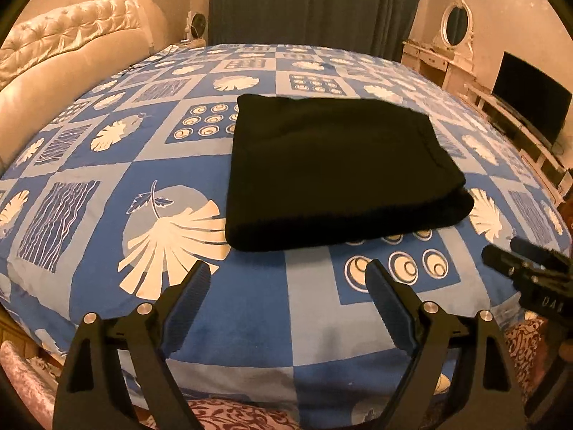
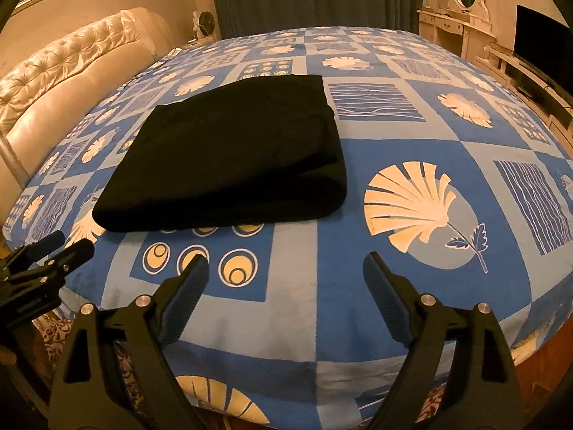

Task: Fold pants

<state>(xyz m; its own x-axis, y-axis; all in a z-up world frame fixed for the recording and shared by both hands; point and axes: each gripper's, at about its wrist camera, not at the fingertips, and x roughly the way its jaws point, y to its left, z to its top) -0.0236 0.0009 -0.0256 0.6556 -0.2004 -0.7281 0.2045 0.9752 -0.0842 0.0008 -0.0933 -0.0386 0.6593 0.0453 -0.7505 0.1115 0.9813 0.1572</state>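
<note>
The black pants [image 1: 336,168] lie folded into a thick rectangle on the blue patterned bed cover [image 1: 250,322]; they also show in the right wrist view [image 2: 229,157]. My left gripper [image 1: 286,276] is open and empty, held over the near edge of the bed, short of the pants. My right gripper [image 2: 286,268] is open and empty, also near the bed's front edge, to the right of the pants. Each gripper shows at the side of the other's view: the right gripper [image 1: 515,254], the left gripper [image 2: 68,247].
A cream tufted headboard [image 1: 64,46] runs along the left. Dark curtains [image 1: 315,3] hang behind the bed. A white dresser with an oval mirror [image 1: 454,25] and a TV [image 1: 530,100] stand at the right. A patterned rug [image 1: 232,415] lies below the bed edge.
</note>
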